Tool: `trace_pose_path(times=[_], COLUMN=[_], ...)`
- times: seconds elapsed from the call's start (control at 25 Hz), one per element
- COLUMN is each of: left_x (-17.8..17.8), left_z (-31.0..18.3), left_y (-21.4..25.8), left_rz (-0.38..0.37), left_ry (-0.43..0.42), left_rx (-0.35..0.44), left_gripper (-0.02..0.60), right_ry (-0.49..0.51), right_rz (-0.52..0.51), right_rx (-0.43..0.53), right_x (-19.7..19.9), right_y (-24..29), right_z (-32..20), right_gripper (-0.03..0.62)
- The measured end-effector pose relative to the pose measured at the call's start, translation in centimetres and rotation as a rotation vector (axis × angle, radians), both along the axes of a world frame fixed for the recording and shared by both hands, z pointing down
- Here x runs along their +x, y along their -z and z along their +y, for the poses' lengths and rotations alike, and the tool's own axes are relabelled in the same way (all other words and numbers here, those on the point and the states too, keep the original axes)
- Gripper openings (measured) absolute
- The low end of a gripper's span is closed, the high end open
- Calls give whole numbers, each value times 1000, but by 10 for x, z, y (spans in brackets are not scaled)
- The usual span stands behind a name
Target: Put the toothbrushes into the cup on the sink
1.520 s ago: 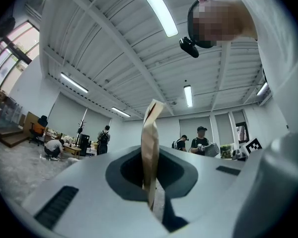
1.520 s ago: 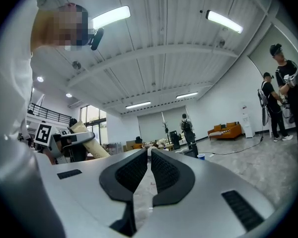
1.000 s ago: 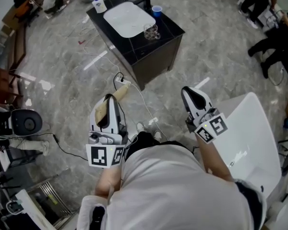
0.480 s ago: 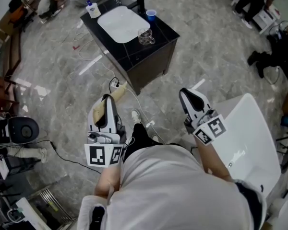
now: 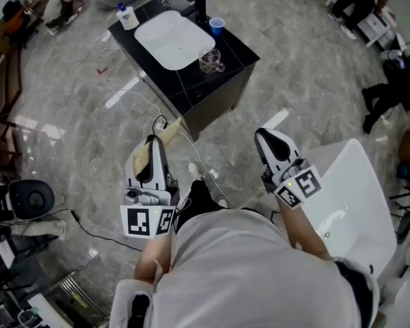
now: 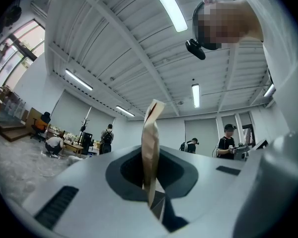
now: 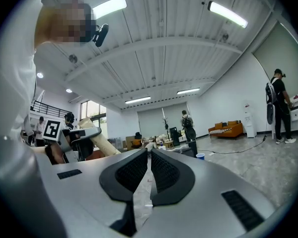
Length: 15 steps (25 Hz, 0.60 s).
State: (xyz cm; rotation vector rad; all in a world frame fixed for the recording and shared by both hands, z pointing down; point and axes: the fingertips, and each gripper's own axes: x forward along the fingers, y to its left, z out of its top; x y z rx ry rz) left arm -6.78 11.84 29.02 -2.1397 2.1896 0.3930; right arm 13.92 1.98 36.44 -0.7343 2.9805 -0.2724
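tan packet (image 6: 151,143), clamped in left tool (image 5: 152,150)

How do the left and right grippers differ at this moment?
The left gripper is shut on a tan paper packet; the right gripper is shut on nothing. The left gripper's marker cube sits square in the head view; the right gripper's sits turned diagonally. Both are held out ahead of the person.

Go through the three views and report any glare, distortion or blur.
Head view: sharp and evenly lit, with pale glare streaks on the glossy floor. Left gripper view: heavy fisheye bending, dark corners, ceiling light strip blown out, the close tan packet slightly soft. Right gripper view: same fisheye, bright ceiling lights, window overexposed.
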Motion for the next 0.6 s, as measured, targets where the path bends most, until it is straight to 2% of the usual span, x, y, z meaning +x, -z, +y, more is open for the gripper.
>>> trace_pose_path(times=[0.2, 0.6], left_x=[-29, -71], left_z=[-34, -92], left_y=[-6, -15], left_rz=[6, 49], left_ry=[-23, -128], left_rx=[-14, -35], left_gripper=[12, 12], right_ry=[-2, -55], right_rz=[5, 45], right_rx=[-2, -15], right_x=[-34, -85], right_y=[-1, -1], right_z=[-29, -70], right_gripper=[48, 48])
